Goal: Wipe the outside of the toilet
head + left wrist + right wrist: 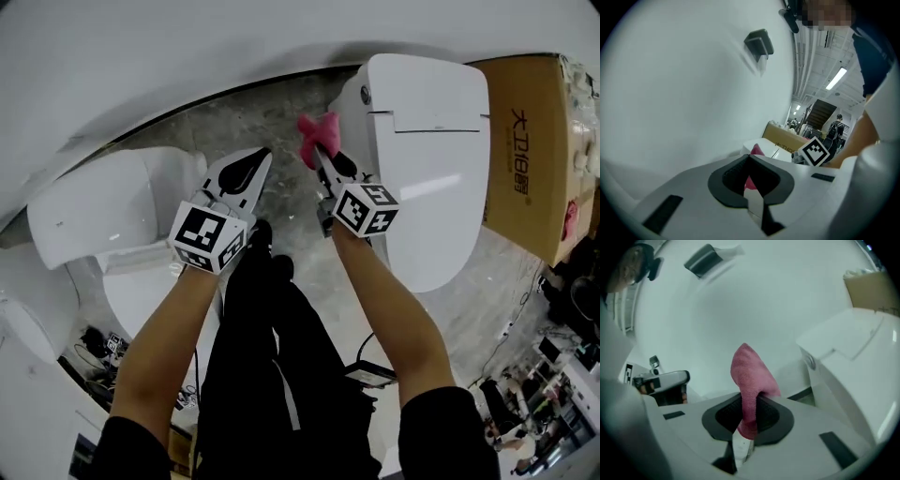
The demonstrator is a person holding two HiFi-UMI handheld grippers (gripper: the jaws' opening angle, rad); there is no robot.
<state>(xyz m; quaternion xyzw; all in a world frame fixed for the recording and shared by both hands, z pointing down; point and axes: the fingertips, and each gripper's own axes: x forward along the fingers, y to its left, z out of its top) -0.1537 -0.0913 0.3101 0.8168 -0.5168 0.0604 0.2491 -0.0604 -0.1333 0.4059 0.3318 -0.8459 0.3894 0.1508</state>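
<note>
The right hand-held gripper [322, 157] is clamped on a pink cloth [317, 134]. A loose fold projects beyond the jaw tips, presumably so that fabric rather than plastic meets the surface. The cloth sits just beside the toilet [441, 178], on its side nearer the left hand-held gripper [251, 164]; contact cannot be confirmed. That gripper has its jaws together on nothing and hangs apart from the toilet, probably to keep the wiping path clear. A cardboard box [530, 141] stands just beside the toilet's opposite side.
</note>
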